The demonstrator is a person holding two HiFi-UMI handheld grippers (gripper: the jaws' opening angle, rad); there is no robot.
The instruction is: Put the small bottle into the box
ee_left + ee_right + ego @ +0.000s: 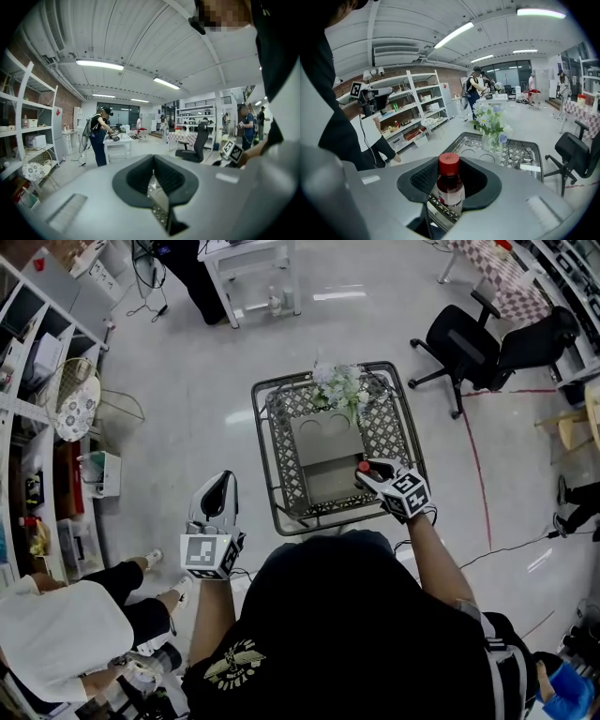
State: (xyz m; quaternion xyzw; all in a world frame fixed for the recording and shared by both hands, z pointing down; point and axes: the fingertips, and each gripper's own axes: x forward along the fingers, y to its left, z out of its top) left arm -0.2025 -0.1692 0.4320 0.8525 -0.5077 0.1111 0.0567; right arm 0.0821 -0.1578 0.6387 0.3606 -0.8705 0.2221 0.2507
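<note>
My right gripper (449,200) pinched the red-capped small bottle (450,183), its label unreadable, at the box's (323,442) near right corner. My left gripper (157,190), pressed together, hung left.

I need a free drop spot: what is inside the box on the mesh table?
The box shows a bare grey floor, with two round marks near the flowers. Its near right corner is hidden under the right gripper, shut on the small bottle.

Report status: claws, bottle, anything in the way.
Right claw shut on small bottle, near edge of box. Left claw shut, empty, off aside. Flowers at far end, not blocking.
</note>
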